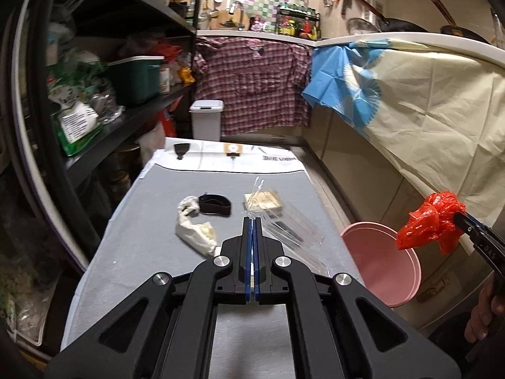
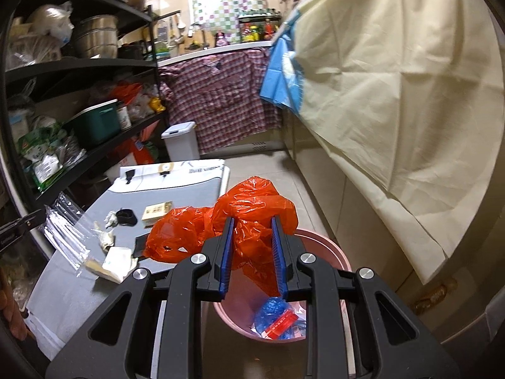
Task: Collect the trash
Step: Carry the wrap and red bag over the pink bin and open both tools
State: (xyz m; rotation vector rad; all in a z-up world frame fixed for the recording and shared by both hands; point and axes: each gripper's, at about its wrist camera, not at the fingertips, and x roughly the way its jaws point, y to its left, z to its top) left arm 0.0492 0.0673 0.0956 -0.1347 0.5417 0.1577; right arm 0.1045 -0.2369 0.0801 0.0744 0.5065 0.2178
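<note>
The right gripper [image 2: 252,243] is seen above the pink bucket [image 2: 331,252], and a crumpled red plastic bag [image 2: 252,202] is pinched between its two blue pads [image 2: 225,259]; the fingers are partly spread because the bag fills the gap. From the left wrist view the same red bag [image 1: 426,224] is seen hanging at the tip of the right gripper [image 1: 460,218], above and just beside the rim of the bucket [image 1: 407,271], which stands on the floor next to the gray table [image 1: 142,252]. Inside the bucket a blue wrapper [image 2: 274,309] and a small red packet [image 2: 282,325] are lying. The left gripper [image 1: 252,221] is held over the table with its fingers pressed together on a sheet of clear plastic packaging [image 1: 290,230]. On the table a crumpled white paper [image 1: 195,230], a black band [image 1: 214,203] and a small beige box [image 1: 263,200] are lying near each other.
</note>
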